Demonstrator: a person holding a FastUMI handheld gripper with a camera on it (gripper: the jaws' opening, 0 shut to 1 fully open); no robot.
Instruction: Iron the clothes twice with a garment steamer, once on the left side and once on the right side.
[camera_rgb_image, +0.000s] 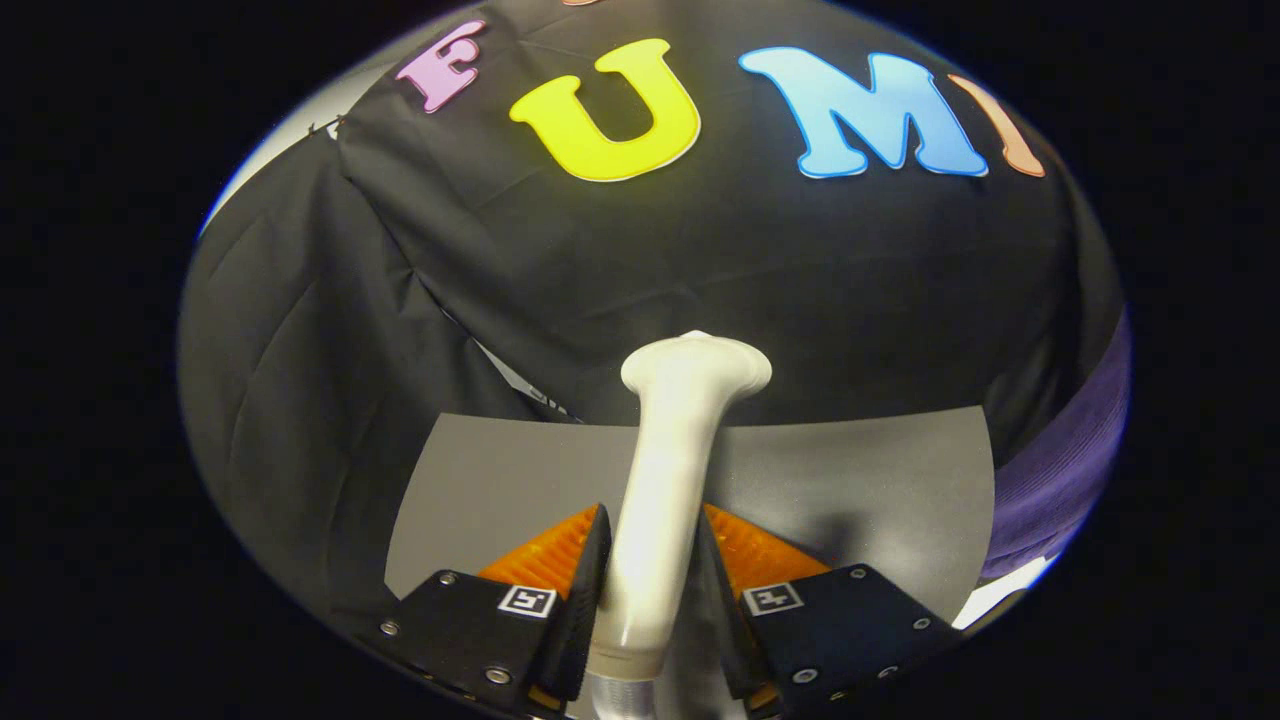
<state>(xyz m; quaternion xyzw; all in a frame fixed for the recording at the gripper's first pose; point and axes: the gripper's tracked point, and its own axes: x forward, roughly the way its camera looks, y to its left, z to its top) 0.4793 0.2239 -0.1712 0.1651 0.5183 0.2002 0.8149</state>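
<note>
The claw (652, 590) was closed on the garment steamer (670, 480), both fingers pressing its smooth, rigid handle above the tabletop (860, 480). It looked light but slippery; mid-handle seemed the best hold.

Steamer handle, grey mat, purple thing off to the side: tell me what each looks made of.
Steamer handle, clamped between the fingers of the hand-held gripper: likely cream plastic, smooth and glossy with highlights. Grey mat beneath: matte, flat, maybe rubber or card; can't tell which. Purple garment beyond the mat: fabric, judging by soft ribbed folds.
</note>
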